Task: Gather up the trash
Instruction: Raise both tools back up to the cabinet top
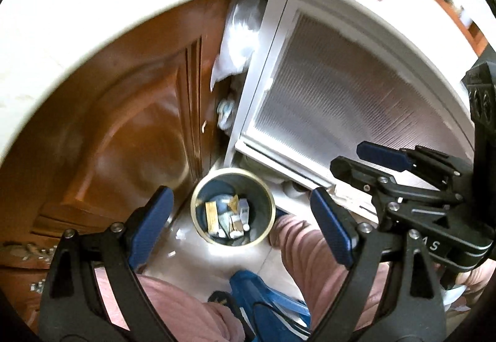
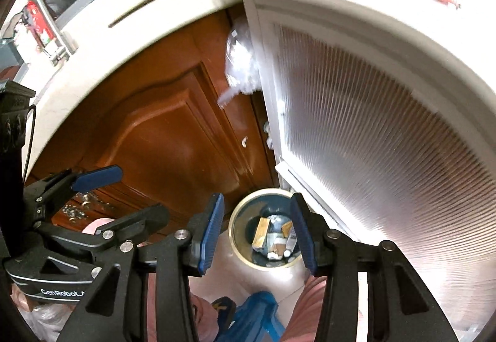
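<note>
A round trash bin (image 1: 258, 198) with a pale rim stands on the tiled floor below both grippers. Inside it lie several small cartons and scraps (image 1: 231, 216). My left gripper (image 1: 241, 224) hangs well above it, jaws wide open, with nothing between its blue pads. In the right wrist view the same bin (image 2: 245, 219) shows through my right gripper (image 2: 258, 230), which is open about half way and holds nothing. Each gripper appears beside the other: the right gripper (image 1: 367, 162) at the right edge, the left gripper (image 2: 119, 198) at the left.
A brown wooden cabinet door (image 1: 130, 125) and a white-framed ribbed glass door (image 1: 334, 94) meet behind the bin, under a white countertop (image 1: 102, 1). A clear plastic bag (image 1: 238, 35) is stuffed in the gap. A person's pink trouser legs (image 1: 310, 249) and a blue plastic bag (image 1: 257, 289) are below.
</note>
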Demonstrator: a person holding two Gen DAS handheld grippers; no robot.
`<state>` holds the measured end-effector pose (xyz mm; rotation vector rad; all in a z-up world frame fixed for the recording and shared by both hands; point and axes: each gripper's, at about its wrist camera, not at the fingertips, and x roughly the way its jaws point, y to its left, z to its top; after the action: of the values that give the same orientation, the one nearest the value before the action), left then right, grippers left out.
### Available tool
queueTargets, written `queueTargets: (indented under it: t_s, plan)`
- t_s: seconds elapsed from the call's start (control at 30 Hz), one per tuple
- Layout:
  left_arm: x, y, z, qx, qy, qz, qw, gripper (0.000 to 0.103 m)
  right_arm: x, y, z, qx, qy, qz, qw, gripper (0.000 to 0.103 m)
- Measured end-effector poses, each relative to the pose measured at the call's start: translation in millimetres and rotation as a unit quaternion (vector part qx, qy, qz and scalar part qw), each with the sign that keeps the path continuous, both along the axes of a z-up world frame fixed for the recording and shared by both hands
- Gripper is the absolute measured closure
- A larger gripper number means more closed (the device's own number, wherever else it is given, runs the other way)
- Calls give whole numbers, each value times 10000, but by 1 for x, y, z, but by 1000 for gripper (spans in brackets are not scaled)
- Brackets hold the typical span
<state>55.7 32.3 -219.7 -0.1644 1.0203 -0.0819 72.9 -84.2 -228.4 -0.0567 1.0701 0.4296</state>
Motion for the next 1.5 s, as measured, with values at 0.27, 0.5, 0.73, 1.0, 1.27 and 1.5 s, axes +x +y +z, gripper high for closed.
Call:
queueTargets:
  t_s: [0.27, 0.5, 0.73, 1.0, 1.27, 1.5]
  plan:
    - [-21, -7, 41, 197, -585, -156, 9980, 15, -28, -5, 61, -5, -743, 44, 9972, 58]
    - [-27, -15, 92, 328, -981, -104, 9946, 15, -45, -22, 126, 226, -1278, -48, 9915, 58]
    - [-15, -18, 145, 810, -1371, 86, 9872, 15, -45, -42, 184, 425, -1814, -186, 9823, 58]
    - [24, -35, 191, 778, -1567, -47, 9846, 15, -14, -79, 231, 411, -2129, -461, 9751, 57]
    - [91, -54, 233, 536, -1751, -311, 9826, 15, 58, -138, 259, 327, -2036, -976, 9736, 54]
    - [162, -81, 238, 248, -1593, -569, 9853, 15, 144, -211, 246, 513, -1492, -1634, 9739, 53]
